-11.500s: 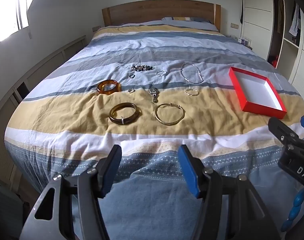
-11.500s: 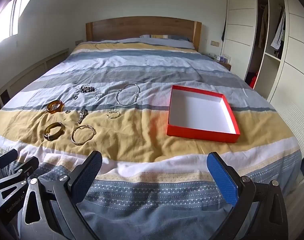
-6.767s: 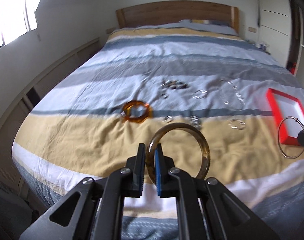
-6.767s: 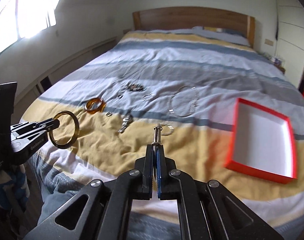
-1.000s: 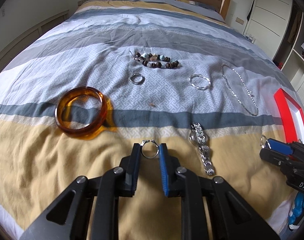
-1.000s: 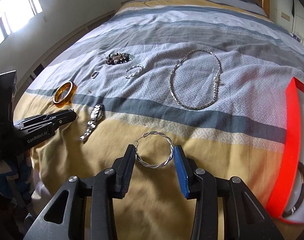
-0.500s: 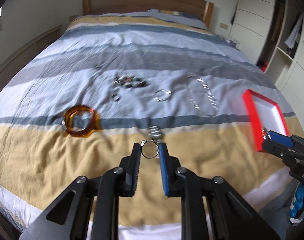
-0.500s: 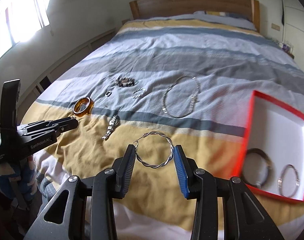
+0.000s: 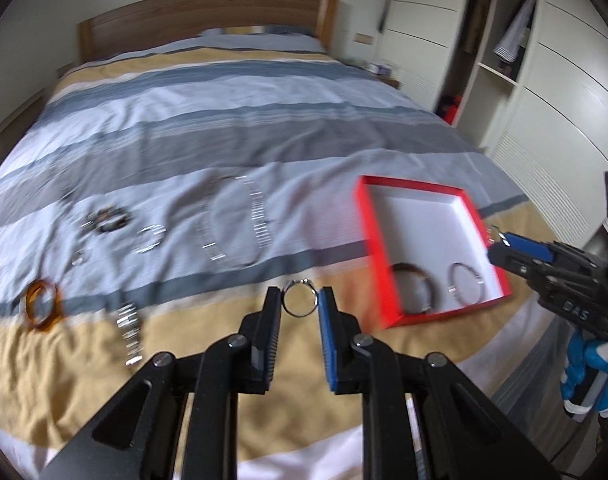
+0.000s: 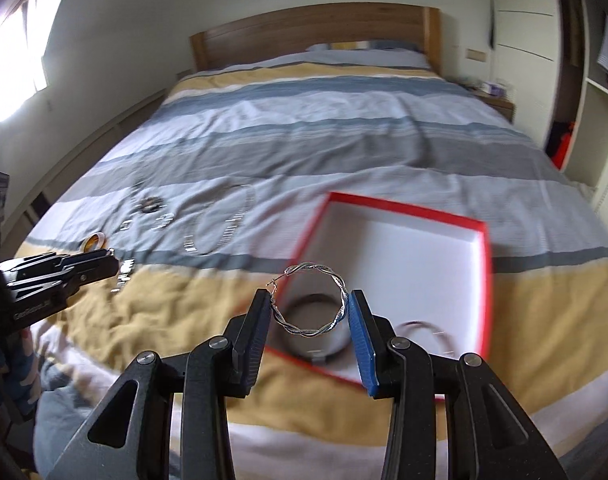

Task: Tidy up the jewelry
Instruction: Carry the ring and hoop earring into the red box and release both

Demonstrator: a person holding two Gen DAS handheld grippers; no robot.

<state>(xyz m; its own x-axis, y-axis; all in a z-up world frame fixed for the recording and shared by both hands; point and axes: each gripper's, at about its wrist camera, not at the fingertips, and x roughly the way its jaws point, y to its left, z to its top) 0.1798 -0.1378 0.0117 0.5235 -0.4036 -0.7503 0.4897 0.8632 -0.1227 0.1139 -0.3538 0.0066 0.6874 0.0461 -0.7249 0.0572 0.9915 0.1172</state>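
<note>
My left gripper is shut on a small silver ring and holds it above the bed, left of the red box. My right gripper is shut on a twisted silver hoop earring, held over the near left corner of the red box. The box holds a dark bangle and a thin gold bangle. An amber bangle, a silver watch band, a bead bracelet and a silver necklace lie on the bed.
The jewelry lies on a striped duvet on a large bed with a wooden headboard. White wardrobes stand to the right. A window is on the left wall.
Both grippers have swung right toward the red box, each still holding its piece. The right gripper is now over the box's near corner.
</note>
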